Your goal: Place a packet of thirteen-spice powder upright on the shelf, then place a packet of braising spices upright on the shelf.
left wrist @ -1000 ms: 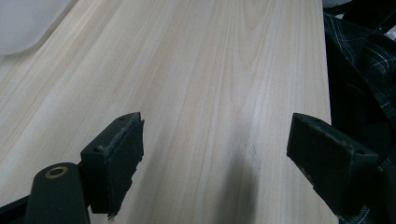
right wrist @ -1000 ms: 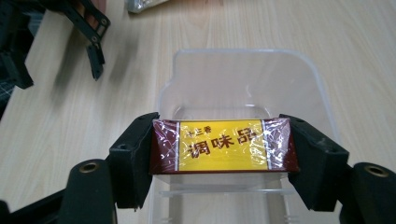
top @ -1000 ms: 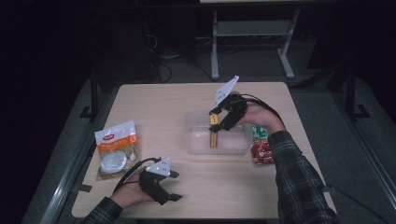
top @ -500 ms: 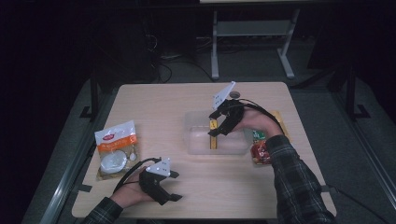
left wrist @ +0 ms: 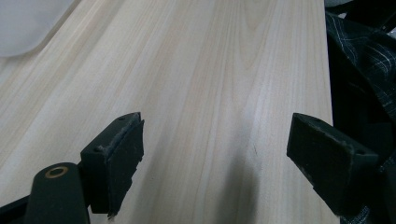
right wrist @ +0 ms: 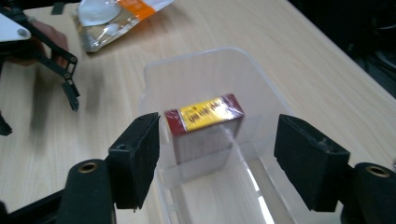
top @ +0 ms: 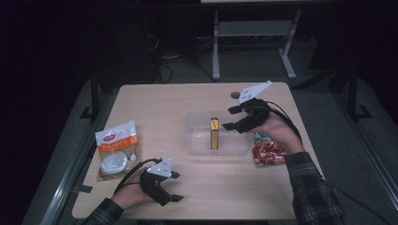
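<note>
One box (top: 214,133) (two packets beside)

A pale wooden table (top: 187,101) stands in a dim room, a grey metal rack (top: 253,33) behind it.
</note>
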Available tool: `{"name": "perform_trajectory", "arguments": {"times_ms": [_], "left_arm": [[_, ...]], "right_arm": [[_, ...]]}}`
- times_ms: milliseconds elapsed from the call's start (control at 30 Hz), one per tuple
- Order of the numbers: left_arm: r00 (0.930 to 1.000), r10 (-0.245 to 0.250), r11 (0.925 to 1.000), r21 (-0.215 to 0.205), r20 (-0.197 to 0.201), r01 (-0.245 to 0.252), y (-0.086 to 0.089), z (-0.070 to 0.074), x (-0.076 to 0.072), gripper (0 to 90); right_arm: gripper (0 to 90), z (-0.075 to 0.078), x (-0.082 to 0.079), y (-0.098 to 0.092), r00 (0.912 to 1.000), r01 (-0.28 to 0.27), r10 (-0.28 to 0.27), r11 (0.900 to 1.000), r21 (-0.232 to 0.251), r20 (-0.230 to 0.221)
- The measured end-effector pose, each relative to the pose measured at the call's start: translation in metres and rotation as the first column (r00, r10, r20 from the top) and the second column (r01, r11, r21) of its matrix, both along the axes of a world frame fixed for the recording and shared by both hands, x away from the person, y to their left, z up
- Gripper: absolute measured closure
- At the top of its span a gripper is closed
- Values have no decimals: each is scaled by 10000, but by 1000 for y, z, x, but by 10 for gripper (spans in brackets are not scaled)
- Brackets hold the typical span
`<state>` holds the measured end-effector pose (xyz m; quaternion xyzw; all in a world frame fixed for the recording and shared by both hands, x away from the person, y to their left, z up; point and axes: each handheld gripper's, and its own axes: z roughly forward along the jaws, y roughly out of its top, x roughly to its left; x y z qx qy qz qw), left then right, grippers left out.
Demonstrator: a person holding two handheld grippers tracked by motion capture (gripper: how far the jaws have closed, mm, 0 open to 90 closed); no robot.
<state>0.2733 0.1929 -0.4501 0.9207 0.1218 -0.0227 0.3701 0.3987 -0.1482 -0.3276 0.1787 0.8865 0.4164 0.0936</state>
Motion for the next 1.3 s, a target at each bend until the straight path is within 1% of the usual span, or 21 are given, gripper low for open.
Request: {"name": "perform_trajectory", "arguments": {"times_ms": [133,167,200,233,333,367,433,467,500,533,600,667,700,733,767,800,967,1000,1033,1233,1300], "left_arm": [[10000,58,10000,-76,-38,-59,0,0,-1,181],[10000,58,10000,-76,-38,-59,0,0,-1,182],[10000,59,9999,-90,-26,-60,0,1,-1,181],[10000,50,9999,-94,-6,-50,0,1,0,181],[10000,60,9999,-109,7,-60,1,1,0,181],[10000,68,9999,-95,-7,-68,1,1,0,181],[10000,66,9999,-77,-12,-66,1,1,0,182],[10000,67,9999,-89,-13,-67,0,0,0,182],[10000,80,10000,-59,-35,-80,0,1,0,181],[10000,75,10000,-58,-28,-75,0,0,0,182],[10000,71,10000,-58,-32,-71,0,0,0,181],[10000,71,10000,-51,-38,-71,0,0,0,181],[10000,72,10000,-55,-46,-72,0,0,0,182],[10000,72,10000,-55,-46,-72,0,0,0,181],[10000,65,10000,-60,-51,-66,0,0,0,182],[10000,64,10000,-60,-51,-64,0,0,0,182],[10000,65,10000,-63,-31,-65,1,1,0,182],[10000,65,10000,-63,-31,-65,1,1,0,182],[10000,48,10000,-68,-21,-48,1,0,0,182],[10000,58,9999,-110,-64,-59,1,0,0,181],[9999,43,9999,-90,-97,-44,1,0,0,181]], "right_arm": [[383,2,-4,-15,9981,614,-613,9979,182,-13],[383,2,-4,-15,9981,614,-613,9979,182,-13],[426,2,-5,-23,9941,1075,-1074,9942,-32,130],[455,1,-5,-26,9929,1157,-1154,9933,-82,296],[489,-1,-6,-34,9898,1408,-1410,9900,121,198],[519,-5,-5,-42,9835,1797,-1797,9837,33,217],[541,-10,-4,-50,9751,2215,-2212,9750,-161,186],[564,-11,-3,-53,9723,2327,-2323,9724,-147,277],[579,-13,-3,-57,9683,2490,-2488,9685,-37,202],[609,-15,-2,-61,9617,2734,-2733,9619,-19,194],[672,-21,2,-70,9436,3305,-3298,9436,-209,299],[772,-27,8,-79,9229,3849,-3839,9220,-427,298],[817,-30,11,-83,9087,4175,-4163,9069,-573,324],[817,-30,11,-83,9087,4175,-4163,9069,-573,324],[897,-37,20,-93,8879,4598,-4595,8854,-679,206],[899,-39,24,-95,8814,4721,-4721,8790,-674,173],[900,-52,42,-105,8568,5125,-5151,8558,-701,-245],[900,-52,42,-105,8568,5125,-5151,8558,-701,-245],[900,-59,50,-106,8474,5279,-5304,8464,-708,-226],[900,-80,68,-104,8268,5581,-5624,8221,-1124,-86],[900,-89,75,-103,8206,5644,-5711,8155,-1279,-203]]}}
